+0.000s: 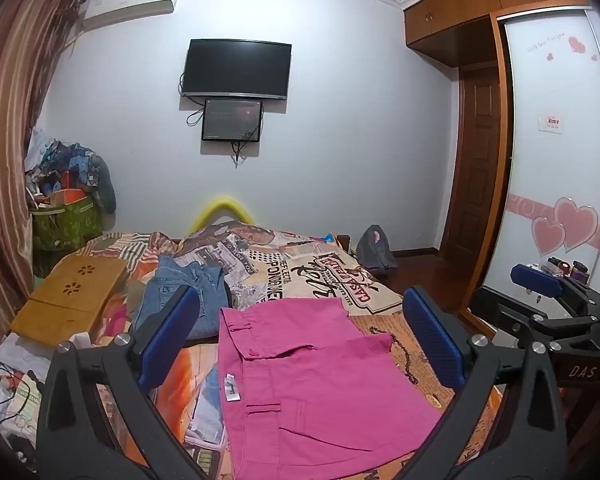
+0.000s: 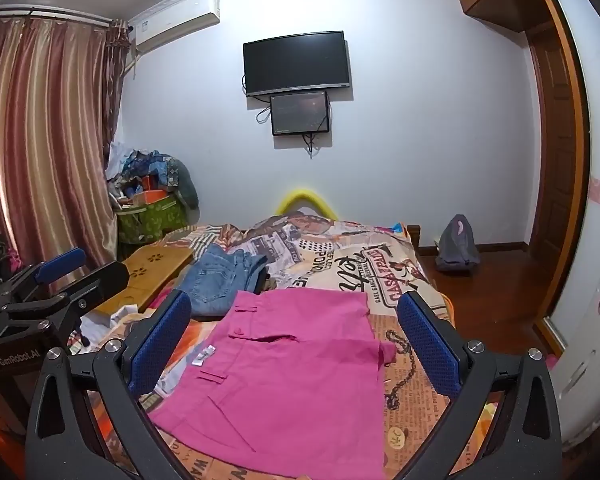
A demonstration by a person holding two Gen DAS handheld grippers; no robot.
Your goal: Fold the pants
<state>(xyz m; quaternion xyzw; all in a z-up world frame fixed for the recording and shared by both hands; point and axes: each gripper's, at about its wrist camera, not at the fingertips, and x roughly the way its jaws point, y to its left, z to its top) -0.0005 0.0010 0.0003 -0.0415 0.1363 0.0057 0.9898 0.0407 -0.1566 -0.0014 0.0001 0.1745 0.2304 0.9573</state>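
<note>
A: Left gripper (image 1: 300,344) has its fingers spread wide, nothing between them. Right gripper (image 2: 296,340) is the same, wide apart and empty. Both hover above the bed, not touching cloth.

B: Where are the pants?

A: Pink pants (image 1: 316,384) lie on the printed bedspread (image 1: 340,276), directly under both grippers. They look already folded into a compact stack, waistband and white label (image 1: 230,388) toward the left side. One layer pokes out at the right edge (image 2: 384,350), so the layers aren't flush.

B: Risks?

A: Three, I think. A pinch at that offset edge probably catches only the top layer, and the stack peels open on the lift. The bedspread is soft and rumpled, so a deep pinch could grab it along with the pants and drag both. And the jeans (image 1: 188,296) sit just beside the far left corner; a sloppy left approach could snag denim.

B: Anything else close?

A: Wooden lap tray (image 1: 76,300) further left, apart from the pants. Low risk.
</note>
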